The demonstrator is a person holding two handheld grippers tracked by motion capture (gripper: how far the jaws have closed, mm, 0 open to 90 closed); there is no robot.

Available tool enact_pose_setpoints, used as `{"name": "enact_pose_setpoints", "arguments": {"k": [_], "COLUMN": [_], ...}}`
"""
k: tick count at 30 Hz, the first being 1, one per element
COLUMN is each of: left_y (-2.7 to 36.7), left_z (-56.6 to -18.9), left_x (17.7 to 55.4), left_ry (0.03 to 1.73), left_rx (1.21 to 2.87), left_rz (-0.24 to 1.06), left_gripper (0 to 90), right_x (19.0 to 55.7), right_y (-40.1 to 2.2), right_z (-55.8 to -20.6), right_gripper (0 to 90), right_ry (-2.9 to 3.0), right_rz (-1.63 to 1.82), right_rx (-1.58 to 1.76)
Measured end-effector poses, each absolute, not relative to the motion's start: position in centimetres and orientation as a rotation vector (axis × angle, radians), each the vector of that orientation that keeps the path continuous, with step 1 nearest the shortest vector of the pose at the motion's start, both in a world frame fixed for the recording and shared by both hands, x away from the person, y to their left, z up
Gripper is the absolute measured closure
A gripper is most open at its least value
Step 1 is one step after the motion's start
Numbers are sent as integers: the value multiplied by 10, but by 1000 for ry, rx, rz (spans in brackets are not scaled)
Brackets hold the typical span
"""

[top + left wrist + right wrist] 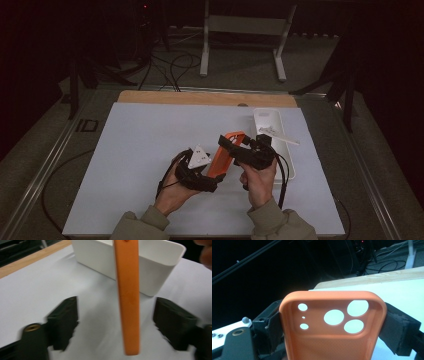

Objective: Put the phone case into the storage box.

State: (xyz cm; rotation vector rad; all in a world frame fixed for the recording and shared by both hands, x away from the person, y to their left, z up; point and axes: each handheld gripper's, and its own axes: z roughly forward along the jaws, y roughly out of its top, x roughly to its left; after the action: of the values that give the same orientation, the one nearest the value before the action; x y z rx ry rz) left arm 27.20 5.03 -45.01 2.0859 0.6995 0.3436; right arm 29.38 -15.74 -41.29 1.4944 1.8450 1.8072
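An orange phone case (222, 156) is held above the white mat, tilted, camera holes at its far end. My right gripper (229, 144) is shut on it: in the right gripper view the case (332, 340) fills the gap of that gripper (334, 327), and both pads press its long sides. My left gripper (210, 177) sits at the case's near end, a grey three-cornered plate (198, 159) on top of it. In the left gripper view the jaws of that gripper (115, 310) stand wide open, with the case's edge (127, 302) between them and touching neither.
A white oblong bin (267, 119) stands on the mat to the right of the grippers, with small white parts (277, 134) in it; its wall (155, 277) is close behind the case. The white mat (140, 165) covers a wooden table (200, 97). Cables lie on the floor beyond.
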Motion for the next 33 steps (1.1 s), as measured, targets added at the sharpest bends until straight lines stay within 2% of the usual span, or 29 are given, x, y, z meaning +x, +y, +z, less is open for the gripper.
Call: {"name": "enact_pose_setpoints", "arguments": {"k": [5, 8, 33], "left_y": [52, 54, 90], "left_z": [-448, -447, -440], "left_x": [274, 275, 279], "left_ry": [727, 733, 809], "left_rx": [2071, 2063, 1993], "left_rz": [335, 327, 365], "left_gripper": [41, 7, 5], "right_x": [293, 293, 296], "right_y": [-157, -156, -157], "right_z": [-412, -413, -412], "right_gripper": [158, 158, 158], "right_ry": [1847, 1857, 1850], "right_rz": [1811, 1809, 1787], "right_rx": [1487, 1487, 1487]}}
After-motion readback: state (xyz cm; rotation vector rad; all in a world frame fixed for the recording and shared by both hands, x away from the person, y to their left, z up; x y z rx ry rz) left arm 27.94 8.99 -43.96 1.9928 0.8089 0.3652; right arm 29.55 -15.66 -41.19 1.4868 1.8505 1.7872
